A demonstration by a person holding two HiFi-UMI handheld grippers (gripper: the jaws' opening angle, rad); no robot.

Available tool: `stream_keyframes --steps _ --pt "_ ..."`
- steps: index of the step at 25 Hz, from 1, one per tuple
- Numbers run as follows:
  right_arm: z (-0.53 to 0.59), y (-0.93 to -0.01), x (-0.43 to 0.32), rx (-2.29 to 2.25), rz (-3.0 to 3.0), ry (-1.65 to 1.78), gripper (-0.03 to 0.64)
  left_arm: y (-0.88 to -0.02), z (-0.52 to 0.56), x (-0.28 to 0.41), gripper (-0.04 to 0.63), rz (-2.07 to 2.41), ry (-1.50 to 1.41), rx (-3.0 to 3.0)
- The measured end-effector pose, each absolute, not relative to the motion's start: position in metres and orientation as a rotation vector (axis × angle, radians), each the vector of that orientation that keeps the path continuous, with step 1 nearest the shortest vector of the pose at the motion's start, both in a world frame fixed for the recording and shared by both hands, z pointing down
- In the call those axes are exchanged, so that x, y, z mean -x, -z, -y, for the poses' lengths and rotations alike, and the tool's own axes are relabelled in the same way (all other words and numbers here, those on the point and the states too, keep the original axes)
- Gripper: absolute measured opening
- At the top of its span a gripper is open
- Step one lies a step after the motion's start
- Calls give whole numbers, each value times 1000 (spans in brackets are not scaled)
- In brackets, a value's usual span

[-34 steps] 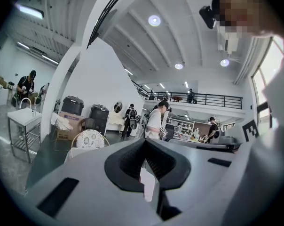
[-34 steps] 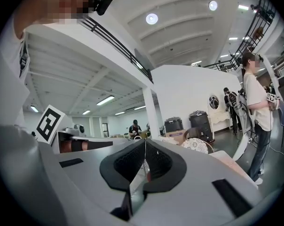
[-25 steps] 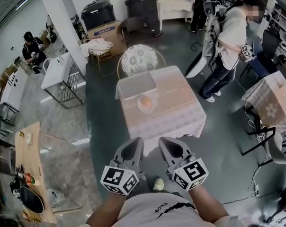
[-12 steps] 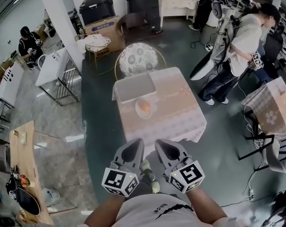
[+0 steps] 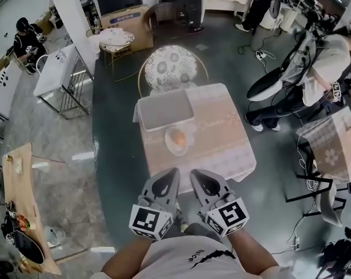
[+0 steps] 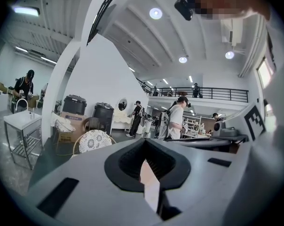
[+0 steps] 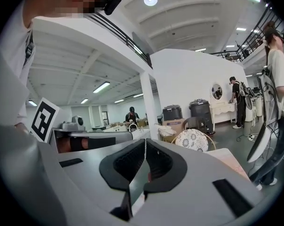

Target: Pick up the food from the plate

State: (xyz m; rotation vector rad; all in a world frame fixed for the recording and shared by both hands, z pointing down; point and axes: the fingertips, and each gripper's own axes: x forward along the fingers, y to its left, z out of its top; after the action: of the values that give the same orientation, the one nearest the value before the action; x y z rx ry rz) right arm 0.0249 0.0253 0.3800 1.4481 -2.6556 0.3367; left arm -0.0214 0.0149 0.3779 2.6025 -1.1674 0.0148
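A round piece of orange-brown food [image 5: 176,137] lies on a small pale plate [image 5: 169,147] near the front middle of a pink-clothed table [image 5: 222,141]. My two grippers are held side by side in front of the table's near edge, short of the plate. The left gripper [image 5: 170,174] is shut with nothing between its jaws, as the left gripper view [image 6: 145,144] also shows. The right gripper [image 5: 196,174] is likewise shut and empty, which the right gripper view [image 7: 145,143] confirms. Neither gripper view shows the food.
A grey tray [image 5: 165,109] sits on the table behind the plate. A round patterned chair [image 5: 171,68] stands beyond the table. A person [image 5: 323,68] stands at the right beside another clothed table [image 5: 332,141]. A wooden bench [image 5: 21,202] is at the left.
The view has moved toward the table, which now lies closer below me. Both grippers stay shut and side by side. The person at the right has shifted further right.
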Motion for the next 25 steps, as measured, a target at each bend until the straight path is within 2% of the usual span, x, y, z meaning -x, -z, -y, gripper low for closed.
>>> stream_keyframes --steps 22,25 --pt "108 -453 -38 -1185 2617 -485 17 -442 107 11 6 1319 -66 -2447" --pt "126 -472 -42 -1149 2600 -521 45 -456 124 9 6 1352 -90 -2419"
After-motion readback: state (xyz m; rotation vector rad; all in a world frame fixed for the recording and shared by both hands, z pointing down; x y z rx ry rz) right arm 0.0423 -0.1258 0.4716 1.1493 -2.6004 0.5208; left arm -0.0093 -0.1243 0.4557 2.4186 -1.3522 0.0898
